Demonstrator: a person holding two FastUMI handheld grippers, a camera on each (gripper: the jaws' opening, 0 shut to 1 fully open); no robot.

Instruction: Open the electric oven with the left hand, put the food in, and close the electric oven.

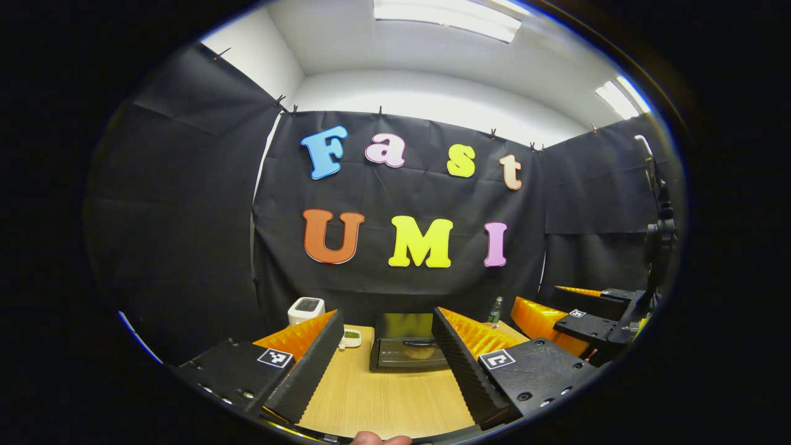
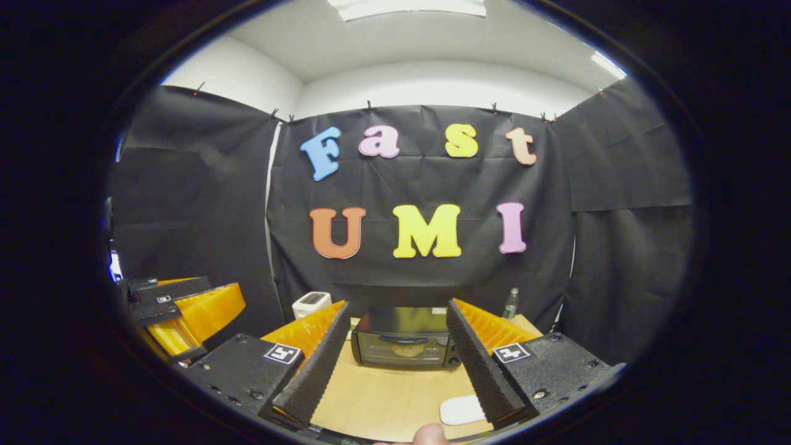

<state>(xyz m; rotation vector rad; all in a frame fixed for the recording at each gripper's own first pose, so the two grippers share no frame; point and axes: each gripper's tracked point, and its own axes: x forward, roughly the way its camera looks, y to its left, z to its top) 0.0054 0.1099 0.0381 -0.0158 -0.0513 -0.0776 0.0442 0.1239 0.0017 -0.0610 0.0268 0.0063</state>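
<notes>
Both tongs, left and right, gape apart; lower centre, the electric oven lies crosswise on the surface, closed door facing them.

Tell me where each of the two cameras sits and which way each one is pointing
Left gripper view: rides on the left gripper, facing forward over the wooden table at the closed oven; its open fingers and a fingertip show, with the right gripper off to one side.
Right gripper view: rides on the right gripper, facing the same oven; open fingers, a fingertip, and the left gripper at the side.
Shared: oven, table, white appliance, bottle.
</notes>
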